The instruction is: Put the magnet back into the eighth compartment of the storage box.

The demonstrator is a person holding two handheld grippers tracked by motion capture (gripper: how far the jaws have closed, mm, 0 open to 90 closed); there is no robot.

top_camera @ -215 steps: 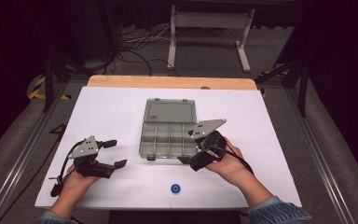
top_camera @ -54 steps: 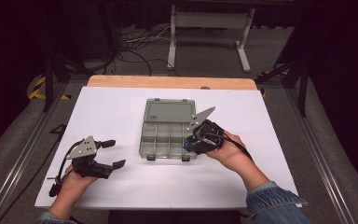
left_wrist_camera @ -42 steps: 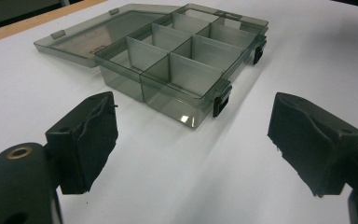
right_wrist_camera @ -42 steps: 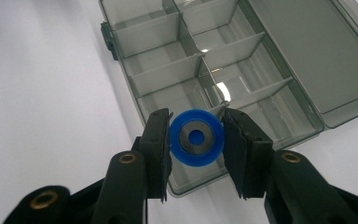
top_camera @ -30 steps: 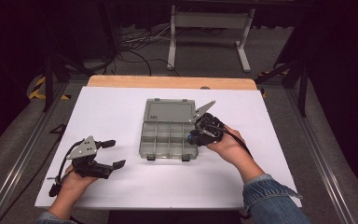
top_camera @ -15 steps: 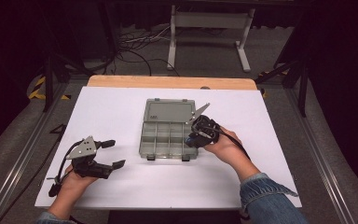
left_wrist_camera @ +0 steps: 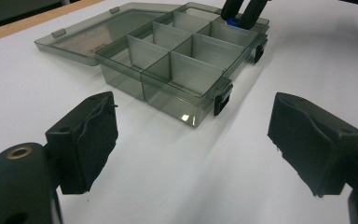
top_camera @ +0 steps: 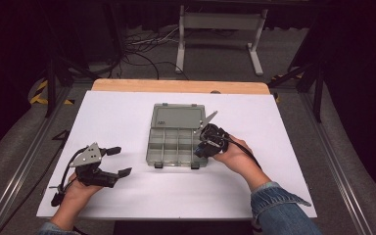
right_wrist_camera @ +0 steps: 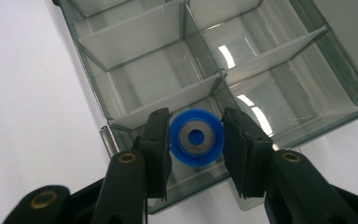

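Observation:
A clear grey compartment box (top_camera: 176,144) lies mid-table with its lid (top_camera: 178,117) folded open behind it. My right gripper (top_camera: 206,145) is shut on a blue disc with a metal hub (right_wrist_camera: 196,136), held just above a compartment at the box's right end (right_wrist_camera: 279,112). From the left gripper view the blue disc (left_wrist_camera: 231,21) shows between those far jaws, over the box (left_wrist_camera: 186,60). My left gripper (top_camera: 119,161) rests on the table left of the box, open with nothing between its pads (left_wrist_camera: 86,140).
White table sheet (top_camera: 127,117) surrounds the box, with a wooden strip (top_camera: 176,86) along the far edge. The compartments in view hold nothing. Dark floor, cables and a metal stand (top_camera: 220,22) lie beyond the table.
The blue disc, which lay near the table's front edge 7.2 s ago, is now in my right gripper, which has moved up over the box's right end. The left gripper has stayed put.

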